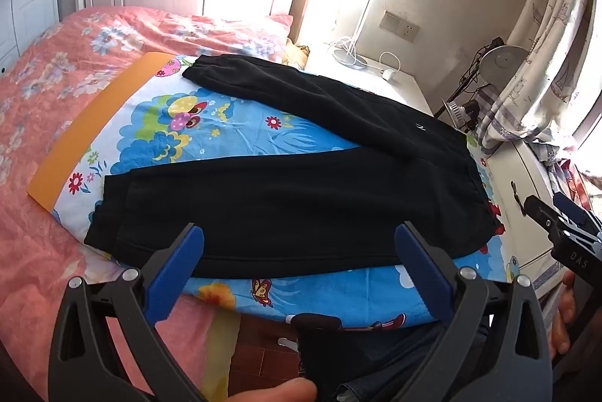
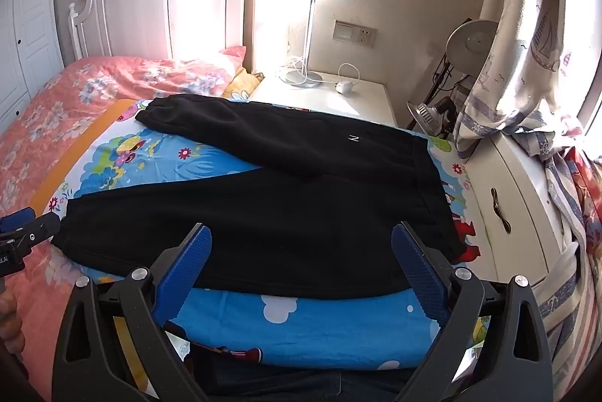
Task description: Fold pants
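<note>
Bedroom, cartoon sheet (image 1: 233, 135) over the bed. Your left gripper (image 1: 299, 236) and right gripper (image 2: 301, 238) hover, jaws spread, empty. Black pants (image 2: 286, 199) lie flat, legs apart, on that sheet. Nothing folded yet; every fold remains.

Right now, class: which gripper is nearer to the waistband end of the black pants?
Right. The right gripper hangs open over the near leg toward the waistband; the left gripper, also open, sits toward the cuff end of the pants.
</note>
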Demonstrator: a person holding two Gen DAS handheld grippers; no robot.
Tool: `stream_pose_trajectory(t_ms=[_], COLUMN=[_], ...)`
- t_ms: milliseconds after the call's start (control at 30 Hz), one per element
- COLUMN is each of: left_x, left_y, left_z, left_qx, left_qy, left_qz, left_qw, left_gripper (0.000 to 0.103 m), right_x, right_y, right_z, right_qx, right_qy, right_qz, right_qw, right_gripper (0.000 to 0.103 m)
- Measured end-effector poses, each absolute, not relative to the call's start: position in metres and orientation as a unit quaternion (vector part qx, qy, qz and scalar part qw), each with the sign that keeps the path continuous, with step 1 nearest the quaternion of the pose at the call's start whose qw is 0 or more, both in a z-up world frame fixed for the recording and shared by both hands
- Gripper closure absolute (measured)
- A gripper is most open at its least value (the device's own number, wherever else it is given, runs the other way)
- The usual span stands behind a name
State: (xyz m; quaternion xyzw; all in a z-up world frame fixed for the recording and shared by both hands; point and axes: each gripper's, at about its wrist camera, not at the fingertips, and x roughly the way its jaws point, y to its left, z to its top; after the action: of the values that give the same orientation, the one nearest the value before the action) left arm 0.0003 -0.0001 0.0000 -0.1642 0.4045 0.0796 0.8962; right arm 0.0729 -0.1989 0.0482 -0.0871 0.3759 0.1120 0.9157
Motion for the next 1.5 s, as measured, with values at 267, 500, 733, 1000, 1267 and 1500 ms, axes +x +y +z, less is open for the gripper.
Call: stream_pose_trajectory(t_ms=[267, 500, 733, 1000, 1267, 1500], left_x=[0.000, -0.003, -0.005, -0.007, -0.006, -0.006], left_y=[-0.005, -0.010, -0.021, -0.026, -0.027, -0.027], left_z=[0.004, 0.005, 0.007, 0.011, 0.011, 0.012], left_qx=[-0.152, -0.121, -0.108, -0.104, -0.105, -0.105], left_qy=[0.400, 0.380, 0.374, 0.369, 0.370, 0.370], left_qz=[0.090, 0.134, 0.135, 0.132, 0.132, 0.132], left_qw=[0.899, 0.907, 0.911, 0.914, 0.914, 0.914], left_gripper=[0.002, 0.002, 0.002, 0.002, 0.002, 0.002], right_x=[0.075, 0.069, 0.075, 0.076, 0.076, 0.076], right_y=[-0.201, -0.200, -0.200, -0.200, -0.200, -0.200], right_z=[0.045, 0.039, 0.045, 0.045, 0.045, 0.045], right_qx=[-0.087, -0.090, -0.086, -0.087, -0.088, -0.088], right_qy=[0.381, 0.375, 0.379, 0.380, 0.380, 0.381], right_qz=[0.116, 0.119, 0.115, 0.115, 0.115, 0.115], right_qw=[0.913, 0.915, 0.914, 0.914, 0.913, 0.913], right_gripper=[0.010, 0.010, 0.010, 0.010, 0.010, 0.010])
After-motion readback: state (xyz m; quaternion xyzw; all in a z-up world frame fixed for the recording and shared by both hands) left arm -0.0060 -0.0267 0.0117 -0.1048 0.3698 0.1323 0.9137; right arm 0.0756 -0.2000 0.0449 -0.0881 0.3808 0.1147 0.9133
